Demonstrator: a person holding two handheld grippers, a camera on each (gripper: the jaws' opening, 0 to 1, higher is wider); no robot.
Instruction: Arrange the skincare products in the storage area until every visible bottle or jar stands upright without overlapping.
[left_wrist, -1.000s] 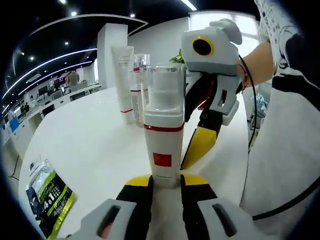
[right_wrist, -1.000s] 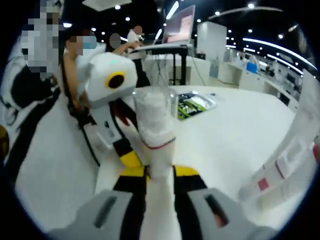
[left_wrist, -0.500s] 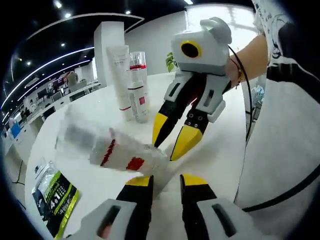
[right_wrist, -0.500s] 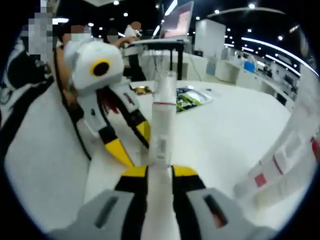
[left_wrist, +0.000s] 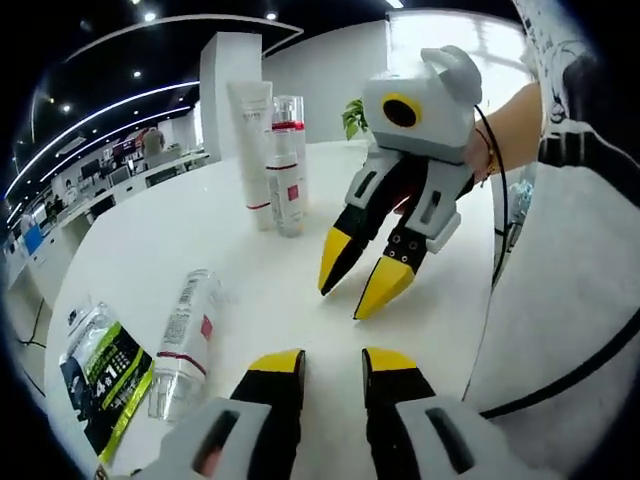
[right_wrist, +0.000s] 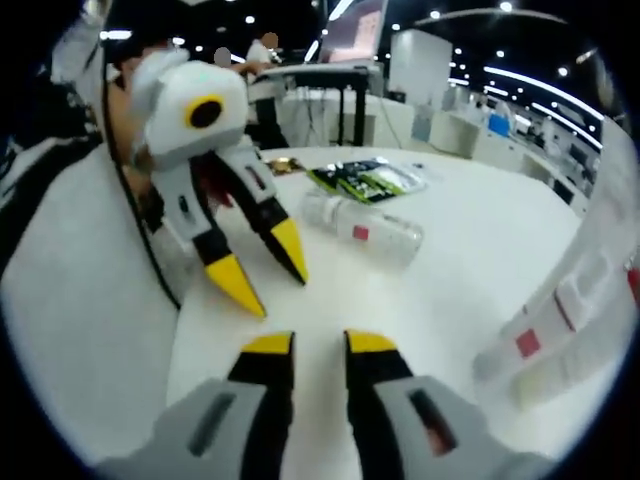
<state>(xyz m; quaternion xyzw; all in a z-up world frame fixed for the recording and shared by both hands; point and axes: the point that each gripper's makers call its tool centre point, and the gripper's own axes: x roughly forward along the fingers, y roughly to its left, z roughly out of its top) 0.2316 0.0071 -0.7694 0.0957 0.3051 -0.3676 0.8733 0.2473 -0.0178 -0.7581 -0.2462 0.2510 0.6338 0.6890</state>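
A clear pump bottle (left_wrist: 185, 340) with a red band lies on its side on the white table (left_wrist: 250, 270), next to a green packet (left_wrist: 105, 385). In the right gripper view the same bottle (right_wrist: 365, 230) lies beyond my jaws. My left gripper (left_wrist: 333, 362) is open and holds nothing. My right gripper (right_wrist: 318, 345) is open too, with nothing between its jaws. The two face each other tip to tip: the right gripper (left_wrist: 362, 280) hangs over the table and the left gripper (right_wrist: 262, 268) points down. A white tube (left_wrist: 250, 150) and two slim bottles (left_wrist: 285, 175) stand upright at the back.
The green packet (right_wrist: 365, 178) lies flat just past the fallen bottle. Upright white products (right_wrist: 565, 325) rise at the right edge of the right gripper view. A person's arm and dark sleeve (left_wrist: 570, 130) hold the right gripper. The table edge curves close on the person's side.
The pump bottle that stood upright between both grippers a second ago has toppled leftward and now lies on its side by the green packet. Both grippers are clear of it.
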